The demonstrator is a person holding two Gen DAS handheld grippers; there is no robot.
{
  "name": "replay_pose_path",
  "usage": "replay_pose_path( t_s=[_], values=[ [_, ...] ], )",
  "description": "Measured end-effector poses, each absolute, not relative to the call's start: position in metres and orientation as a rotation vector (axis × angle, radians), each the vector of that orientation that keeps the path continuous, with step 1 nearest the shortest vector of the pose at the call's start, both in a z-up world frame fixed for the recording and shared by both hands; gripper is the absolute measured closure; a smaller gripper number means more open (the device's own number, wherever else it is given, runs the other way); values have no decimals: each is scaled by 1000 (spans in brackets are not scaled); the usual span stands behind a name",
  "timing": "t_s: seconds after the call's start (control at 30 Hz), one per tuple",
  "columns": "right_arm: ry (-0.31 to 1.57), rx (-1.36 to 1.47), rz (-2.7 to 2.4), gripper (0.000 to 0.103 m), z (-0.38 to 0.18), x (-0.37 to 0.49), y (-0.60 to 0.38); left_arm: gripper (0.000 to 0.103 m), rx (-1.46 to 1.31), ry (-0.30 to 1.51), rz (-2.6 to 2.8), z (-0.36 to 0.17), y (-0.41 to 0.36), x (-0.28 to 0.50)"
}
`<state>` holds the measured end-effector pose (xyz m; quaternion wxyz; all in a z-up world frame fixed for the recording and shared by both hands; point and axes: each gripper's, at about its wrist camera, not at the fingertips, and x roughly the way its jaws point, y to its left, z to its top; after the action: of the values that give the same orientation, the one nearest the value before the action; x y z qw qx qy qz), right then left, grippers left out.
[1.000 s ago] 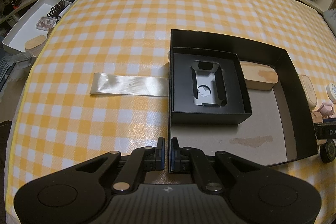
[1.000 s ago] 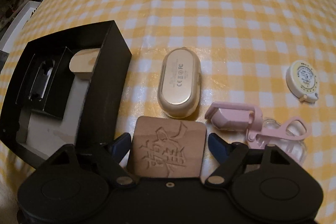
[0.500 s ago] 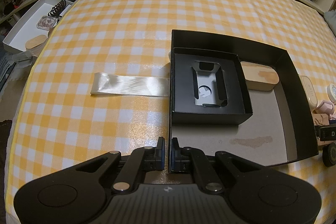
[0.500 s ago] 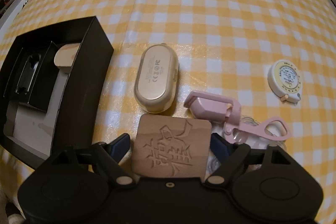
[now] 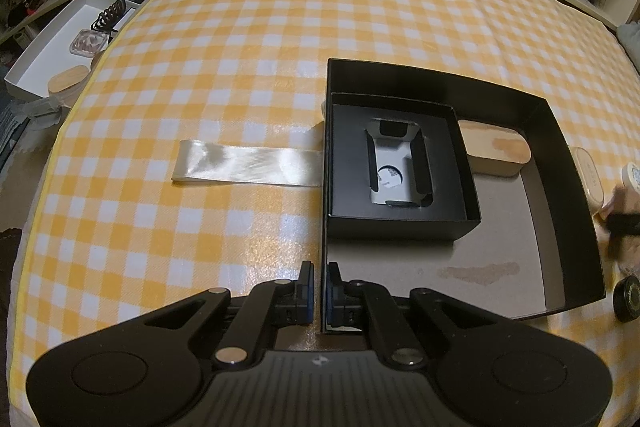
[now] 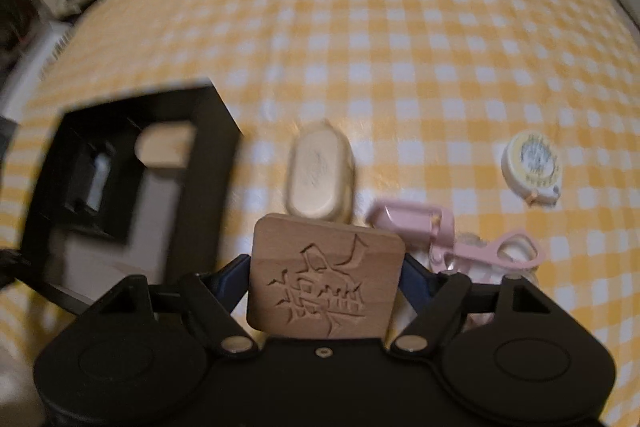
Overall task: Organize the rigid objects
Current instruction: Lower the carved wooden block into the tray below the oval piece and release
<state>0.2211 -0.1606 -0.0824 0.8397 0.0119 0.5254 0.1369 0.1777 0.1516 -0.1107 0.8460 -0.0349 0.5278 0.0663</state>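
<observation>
My left gripper (image 5: 320,287) is shut on the near left wall of the big black box (image 5: 560,147). Inside the box sit a smaller black box (image 5: 400,223) and an oval wooden case (image 5: 494,151). A square wooden block (image 6: 326,279) with a carved character sits between the pads of my right gripper (image 6: 325,271), whose jaws are closing on it. The block hangs above the checked cloth, right of the black box (image 6: 212,155). Beyond the block lie a beige oval case (image 6: 320,175), a pink clip (image 6: 416,223) and a round tape measure (image 6: 532,163).
A shiny ribbon strip (image 5: 248,167) lies flat left of the box. A white tray (image 5: 52,47) with small items stands off the table's left edge. A small black round object (image 5: 630,297) lies by the box's right corner. Shelves ring the far side.
My right gripper has risen with the wooden block in it, and the table items now look smaller and farther below. The left gripper and the black box have stayed put.
</observation>
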Motion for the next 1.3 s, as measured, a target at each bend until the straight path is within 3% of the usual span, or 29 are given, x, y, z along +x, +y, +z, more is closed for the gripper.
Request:
replay_pose_path(
  t_s=[0.37, 1.3],
  values=[
    [1040, 282, 421, 24, -41, 219, -136, 96, -76, 1106, 141, -109, 154, 181],
    [1152, 9, 324, 21, -76, 243, -27, 97, -107, 1103, 133, -110, 154, 178]
  ],
)
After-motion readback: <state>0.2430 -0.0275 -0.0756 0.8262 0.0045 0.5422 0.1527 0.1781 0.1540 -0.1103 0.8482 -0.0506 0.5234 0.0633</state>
